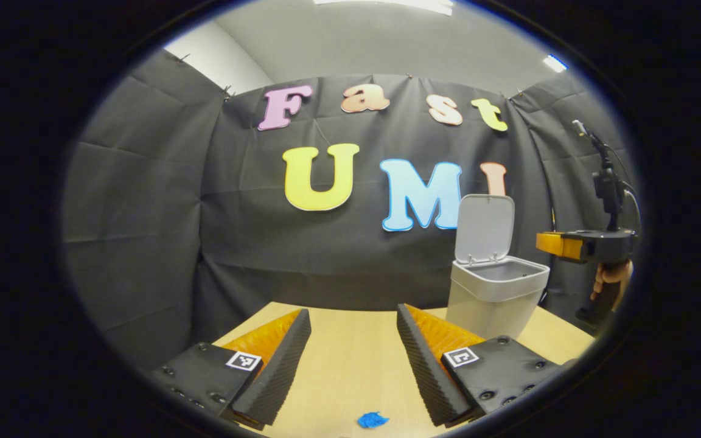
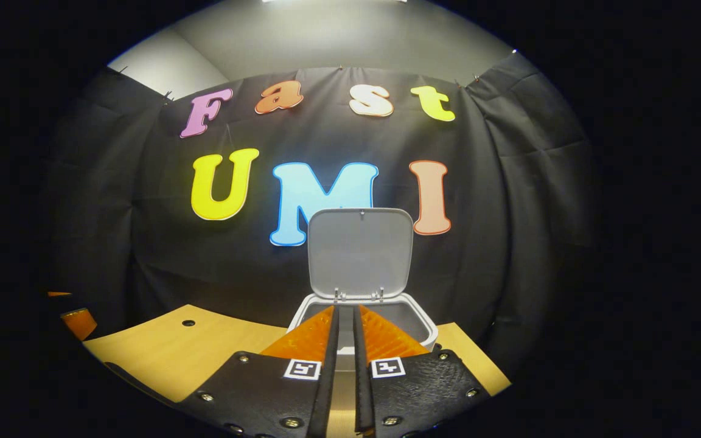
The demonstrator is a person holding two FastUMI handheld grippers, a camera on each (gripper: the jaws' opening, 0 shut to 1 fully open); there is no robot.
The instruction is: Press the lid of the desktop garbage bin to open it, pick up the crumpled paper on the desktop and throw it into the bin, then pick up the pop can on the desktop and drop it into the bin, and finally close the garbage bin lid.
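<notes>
Left gripper view shows the left gripper [image 1: 353, 340] spread wide above the desktop [image 1: 350, 365], with the garbage bin [image 1: 495, 298] ahead-right, its lid [image 1: 485, 228] upright. Right gripper view has the right gripper [image 2: 345, 340] nearly closed, empty, before the bin's open mouth.

We see garbage bin [image 1: 496, 298] on far right part of wooden desktop [image 1: 350, 365]: pale grey, squarish, rounded corners, standing upright. Lid [image 1: 484, 228] open, raised near vertical at back edge on two small hinges, inner face toward us. In right gripper view, bin [image 2: 423, 331] straight ahead, lid [image 2: 360, 252] up, mouth exposed. Blue crumpled paper [image 1: 372, 420] lies on desktop, near edge, well apart from bin.
</notes>
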